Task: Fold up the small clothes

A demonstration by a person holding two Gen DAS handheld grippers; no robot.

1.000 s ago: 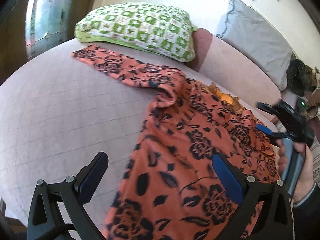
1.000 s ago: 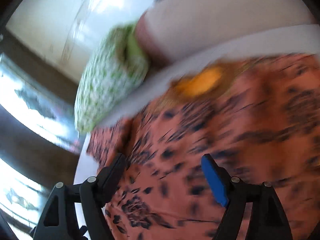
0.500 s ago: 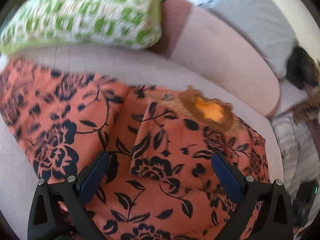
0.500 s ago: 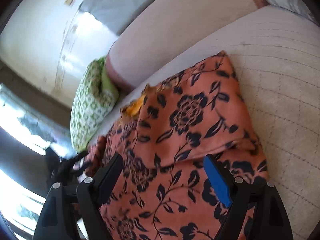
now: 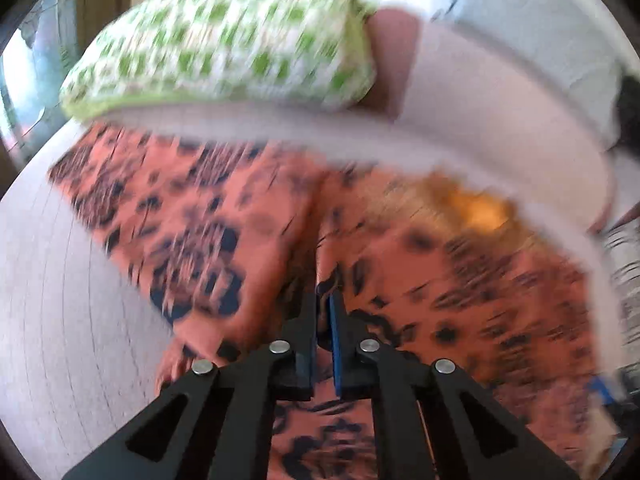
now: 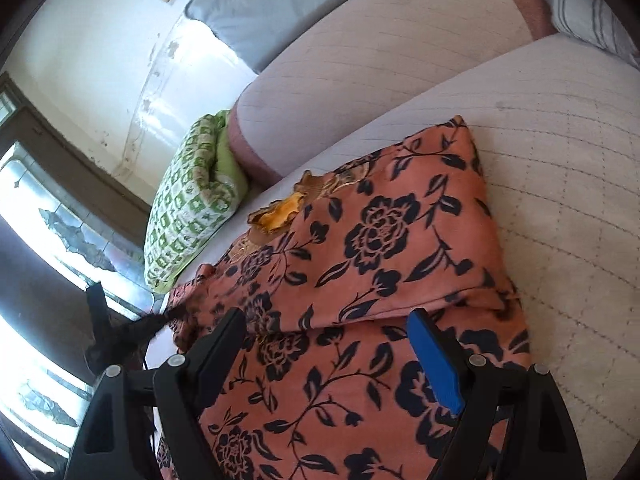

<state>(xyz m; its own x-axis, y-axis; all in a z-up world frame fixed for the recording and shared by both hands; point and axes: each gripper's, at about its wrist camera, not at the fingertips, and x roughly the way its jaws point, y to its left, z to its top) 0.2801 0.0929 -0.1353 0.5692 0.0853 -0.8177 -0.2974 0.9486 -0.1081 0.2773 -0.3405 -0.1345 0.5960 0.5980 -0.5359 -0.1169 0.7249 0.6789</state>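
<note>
An orange garment with black flowers (image 5: 460,280) lies on a pale pink sofa seat (image 5: 60,320), its yellow-lined neck (image 5: 480,208) toward the backrest. My left gripper (image 5: 323,300) is shut on a fold of the garment by its left sleeve (image 5: 192,232); this view is blurred. In the right wrist view the garment (image 6: 380,264) has its right sleeve folded across the body. My right gripper (image 6: 326,332) is open and empty, hovering over the lower part of the garment. The left gripper (image 6: 132,328) shows there at the garment's far edge.
A green and white checked pillow (image 5: 224,44) leans at the sofa's back left, also in the right wrist view (image 6: 188,200). A grey cushion (image 6: 280,4) rests on the backrest (image 6: 380,80). Striped cloth (image 5: 624,264) lies at the far right.
My left gripper has closed on a fold of the garment near the left sleeve. My right gripper has stayed open over the garment and barely moved since half a second ago.
</note>
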